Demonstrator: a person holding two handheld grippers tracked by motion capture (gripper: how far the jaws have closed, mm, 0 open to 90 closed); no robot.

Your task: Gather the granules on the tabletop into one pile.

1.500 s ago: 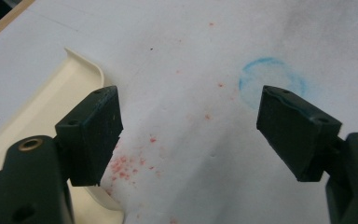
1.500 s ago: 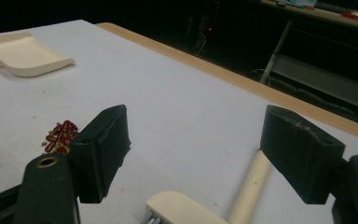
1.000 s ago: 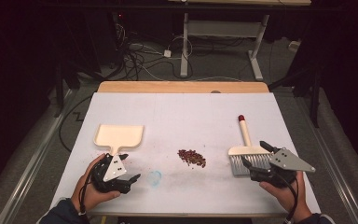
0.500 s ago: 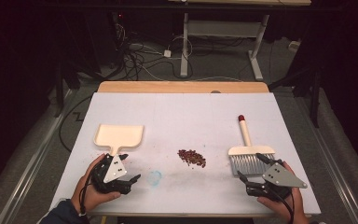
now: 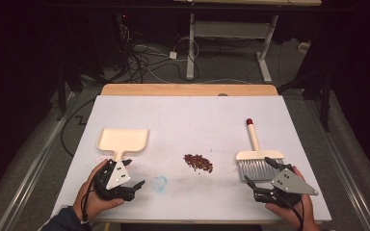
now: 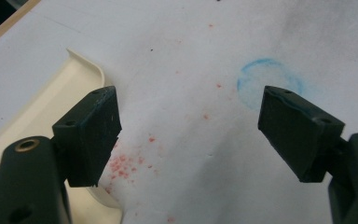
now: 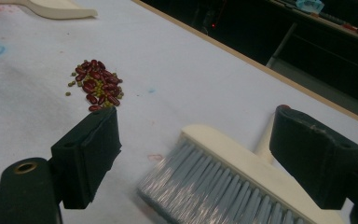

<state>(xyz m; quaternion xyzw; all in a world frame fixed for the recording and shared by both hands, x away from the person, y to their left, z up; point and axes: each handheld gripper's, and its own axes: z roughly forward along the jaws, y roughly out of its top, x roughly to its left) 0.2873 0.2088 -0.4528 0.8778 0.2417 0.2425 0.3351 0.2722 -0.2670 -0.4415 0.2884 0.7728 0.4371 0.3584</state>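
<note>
One dustpan (image 5: 123,140), one brush (image 5: 259,162), one bean pile (image 5: 198,162) — two tongs, left (image 5: 136,174), right (image 5: 259,172) — gaping.

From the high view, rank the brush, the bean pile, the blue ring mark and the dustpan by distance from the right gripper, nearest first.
1. Brush: its bristles lie right at the open right gripper.
2. Bean pile: mid-table, to the left of the brush.
3. Blue ring mark: farther left, near the front edge.
4. Dustpan: far left, by the left gripper.

bare table (image 5: 192,115) beyond beans (image 5: 198,162), dustpan (image 5: 123,139) left (brush (image 5: 258,158) right)
</note>
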